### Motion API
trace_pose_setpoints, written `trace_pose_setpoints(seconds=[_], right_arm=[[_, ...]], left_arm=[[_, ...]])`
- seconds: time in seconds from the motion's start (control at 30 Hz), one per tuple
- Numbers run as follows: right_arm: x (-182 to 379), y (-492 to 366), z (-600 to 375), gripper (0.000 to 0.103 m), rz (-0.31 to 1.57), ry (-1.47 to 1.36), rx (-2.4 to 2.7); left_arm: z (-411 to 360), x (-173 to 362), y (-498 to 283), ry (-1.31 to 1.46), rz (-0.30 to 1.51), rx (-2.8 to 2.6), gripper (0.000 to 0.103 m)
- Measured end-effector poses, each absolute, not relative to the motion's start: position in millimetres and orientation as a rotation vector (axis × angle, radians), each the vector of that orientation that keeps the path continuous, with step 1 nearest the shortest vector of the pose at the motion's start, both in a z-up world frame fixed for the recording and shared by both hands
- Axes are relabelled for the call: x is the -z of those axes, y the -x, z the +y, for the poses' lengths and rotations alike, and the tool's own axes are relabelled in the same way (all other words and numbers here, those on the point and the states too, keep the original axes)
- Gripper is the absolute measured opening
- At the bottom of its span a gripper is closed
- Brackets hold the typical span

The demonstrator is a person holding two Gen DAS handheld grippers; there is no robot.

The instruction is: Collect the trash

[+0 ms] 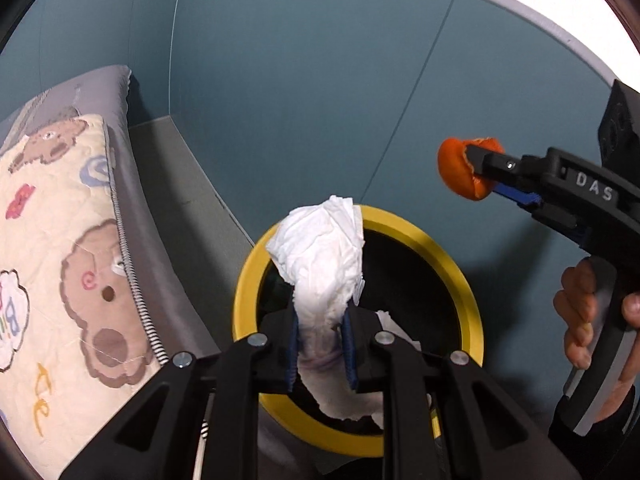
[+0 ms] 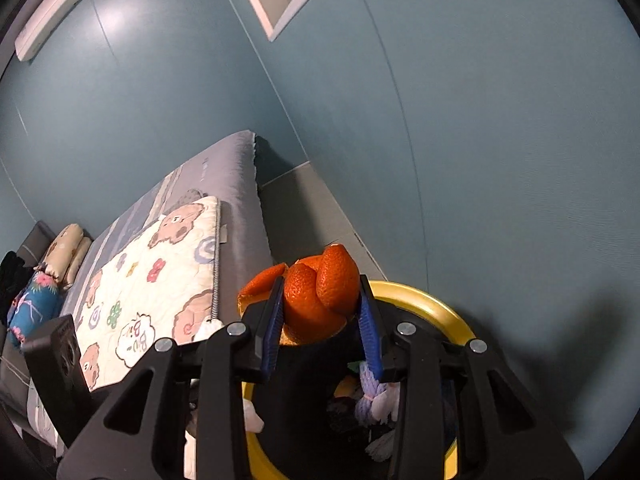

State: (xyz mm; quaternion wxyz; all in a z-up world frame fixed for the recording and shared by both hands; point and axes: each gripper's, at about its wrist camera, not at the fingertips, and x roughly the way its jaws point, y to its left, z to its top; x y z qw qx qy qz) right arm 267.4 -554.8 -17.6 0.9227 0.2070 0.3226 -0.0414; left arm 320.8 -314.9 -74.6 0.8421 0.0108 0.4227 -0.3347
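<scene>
Left wrist: left tongs [image 1: 322, 350] pinch tissue [image 1: 324, 256] over bin [image 1: 468, 276] (bed [image 1: 60, 240] beside); right tongs [image 2: 320, 334] clamp peel [image 2: 316, 292].

Crumpled white tissue [image 1: 324, 264], wadded into an elongated lump, upright, pinched at its lower part between the blue pads of the left tongs [image 1: 322, 350], upper end flaring above the mouth of the bin. Orange peel [image 2: 320, 296], bright and dimpled, curled in overlapping segments with pale pith at the torn edges, clamped between the blue pads of the right tongs [image 2: 320, 334], above the near rim of the bin. Round bin [image 1: 468, 280] with yellow rim and black interior, standing on the floor between bed and wall. Inside, white tissue scraps [image 2: 384, 404] and a lilac knotted piece [image 2: 370, 394]; the rest too dark to identify.
</scene>
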Motion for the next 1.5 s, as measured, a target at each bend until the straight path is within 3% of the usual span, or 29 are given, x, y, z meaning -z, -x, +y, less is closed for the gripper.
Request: trace_pose_setpoints(seconds=[0.17, 0.3, 0.47, 0.83, 1.5], right_arm=[[22.9, -270.9, -557.2, 0.038, 0.665, -0.436, 0.106], [19.6, -268.8, -557.0, 0.048, 0.644, -0.433, 0.127], [9.2, -260.1, -556.9, 0.050, 0.612, -0.427, 0.146], [-10.6, -244.6, -528.0, 0.051, 0.603, -0.417, 0.091], [-12.7, -245.2, -348.4, 0.051, 0.719, -0.259, -0.220]], left_arm=[[-319.3, 82.1, -320.2, -0.019, 0.912, 0.716, 0.022], [-316.9, 82.4, -318.0, 0.003, 0.917, 0.709, 0.045], [-308.7, 75.8, -314.3, 0.027, 0.906, 0.703, 0.062], [-256.6, 57.7, -301.1, 0.080, 0.855, 0.632, 0.062], [-53.8, 33.2, -224.4, 0.203, 0.745, 0.278, 0.062]])
